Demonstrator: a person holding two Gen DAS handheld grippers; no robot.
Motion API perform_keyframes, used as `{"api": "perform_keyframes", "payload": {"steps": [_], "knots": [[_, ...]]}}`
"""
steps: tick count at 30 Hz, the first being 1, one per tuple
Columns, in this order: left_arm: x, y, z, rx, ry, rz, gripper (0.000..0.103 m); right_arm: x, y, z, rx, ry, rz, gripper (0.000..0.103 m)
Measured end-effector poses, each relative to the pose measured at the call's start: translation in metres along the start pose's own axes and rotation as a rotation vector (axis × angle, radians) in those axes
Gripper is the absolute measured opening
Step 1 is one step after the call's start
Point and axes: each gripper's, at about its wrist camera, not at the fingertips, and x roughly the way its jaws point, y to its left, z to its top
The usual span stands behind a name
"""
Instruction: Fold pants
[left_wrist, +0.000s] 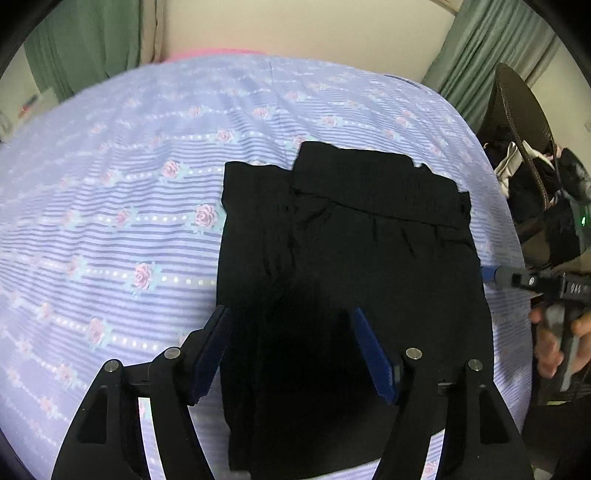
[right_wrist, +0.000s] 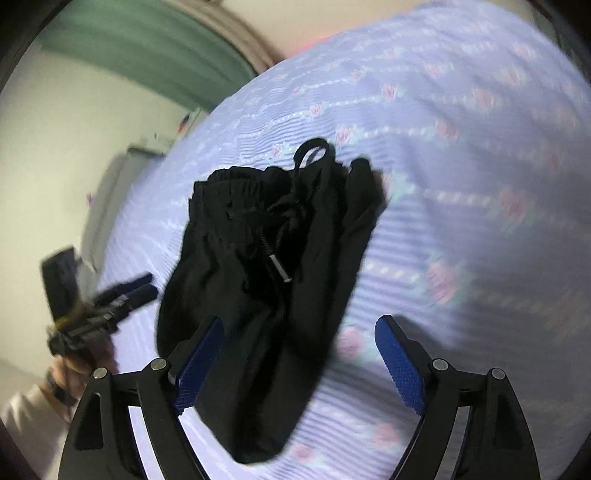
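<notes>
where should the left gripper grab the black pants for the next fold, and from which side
Probably the near edge of the black pants, where the cloth lies flat between the open fingers of the left gripper. Come straight down from above and pinch the stacked layers together. The far end is bulkier, with the gathered waistband and loose drawstring, so it is harder to pinch cleanly.

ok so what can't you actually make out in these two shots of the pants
- Near end of the black pants: left wrist view, cut off by the bottom edge and hidden behind the left gripper.
- Layers in the fold: both views, the black cloth is too dark to count them.
- Left gripper's jaw state in the right wrist view: motion blur.
- Bag contents: left wrist view, cut by the right edge.
- Bedsheet pattern: right wrist view, blurred.
</notes>
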Motion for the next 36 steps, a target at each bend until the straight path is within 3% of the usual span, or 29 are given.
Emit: {"api": "perform_keyframes", "payload": {"steps": [4, 8, 14, 16, 19, 23, 25, 27, 29, 30, 36], "knots": [[0.013, 0.028, 0.009, -0.060, 0.013, -0.026, 0.067, 0.026, 0.003, 0.002, -0.004, -0.032, -0.022, 0.092], [0.031, 0.033, 0.009, -0.047, 0.083, -0.114, 0.066, 0.038, 0.009, 0.007, -0.014, -0.055, 0.015, 0.102], [0.048, 0.043, 0.013, -0.086, 0.074, -0.185, 0.066, 0.052, 0.019, 0.018, -0.018, -0.048, 0.072, 0.102], [0.053, 0.041, 0.017, -0.088, 0.078, -0.203, 0.069, 0.054, 0.024, 0.016, -0.040, -0.044, 0.076, 0.102], [0.060, 0.036, 0.024, -0.083, 0.090, -0.239, 0.084, 0.061, 0.033, 0.014, -0.076, -0.032, 0.073, 0.102], [0.066, 0.020, 0.030, -0.028, 0.063, -0.229, 0.082, 0.066, 0.037, 0.014, -0.090, -0.031, 0.061, 0.100], [0.067, 0.017, 0.031, -0.023, 0.047, -0.216, 0.073, 0.063, 0.035, 0.012, -0.094, -0.036, 0.038, 0.088], [0.068, 0.019, 0.033, -0.035, 0.035, -0.222, 0.045, 0.063, 0.034, 0.012, -0.108, -0.031, -0.021, 0.051], [0.069, 0.021, 0.033, -0.057, 0.047, -0.283, 0.027, 0.062, 0.030, 0.013, -0.109, -0.017, -0.015, 0.034], [0.068, 0.019, 0.033, -0.052, 0.047, -0.279, 0.023, 0.063, 0.031, 0.014, -0.115, -0.009, -0.012, 0.027], [0.056, 0.004, 0.030, -0.004, 0.001, -0.213, 0.015, 0.056, 0.049, 0.017, -0.151, -0.027, 0.002, 0.018]]}}
